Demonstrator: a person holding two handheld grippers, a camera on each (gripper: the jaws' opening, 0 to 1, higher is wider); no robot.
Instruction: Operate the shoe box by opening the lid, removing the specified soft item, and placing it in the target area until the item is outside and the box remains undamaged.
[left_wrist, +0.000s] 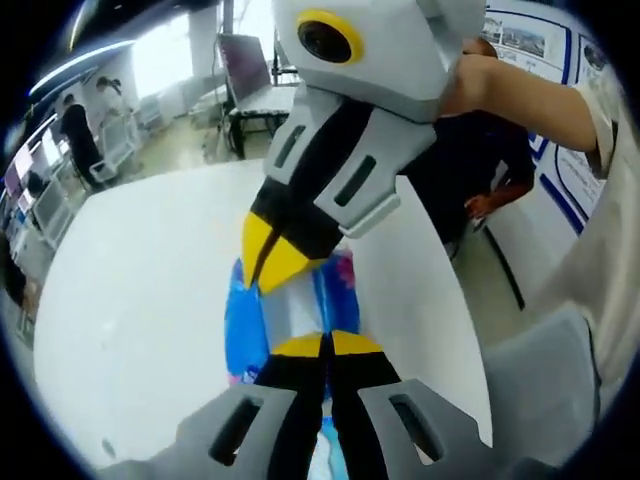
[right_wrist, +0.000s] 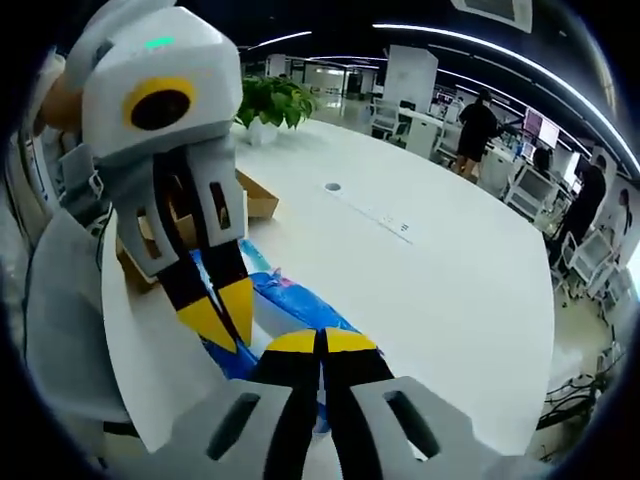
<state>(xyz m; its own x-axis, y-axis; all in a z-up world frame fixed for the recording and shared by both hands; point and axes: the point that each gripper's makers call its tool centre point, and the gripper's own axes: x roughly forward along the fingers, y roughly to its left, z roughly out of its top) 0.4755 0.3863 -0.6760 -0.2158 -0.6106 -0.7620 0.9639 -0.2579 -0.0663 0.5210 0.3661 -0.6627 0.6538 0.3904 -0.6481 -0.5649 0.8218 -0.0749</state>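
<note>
Pinching the blue bag (left_wrist: 243, 330) on the desk (left_wrist: 140, 300), the left gripper (left_wrist: 326, 345) meets the right gripper (left_wrist: 268, 255), while the right gripper view shows both closed on the bag (right_wrist: 295, 300), box (right_wrist: 255, 200) near the desk's far edge.

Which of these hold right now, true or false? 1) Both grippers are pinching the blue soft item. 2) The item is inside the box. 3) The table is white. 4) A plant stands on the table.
1) True: the left gripper and right gripper are both shut on the blue soft item.
2) False: it is over the white table, with the cardboard box behind.
3) True.
4) True: a potted plant stands at the far end.
</note>
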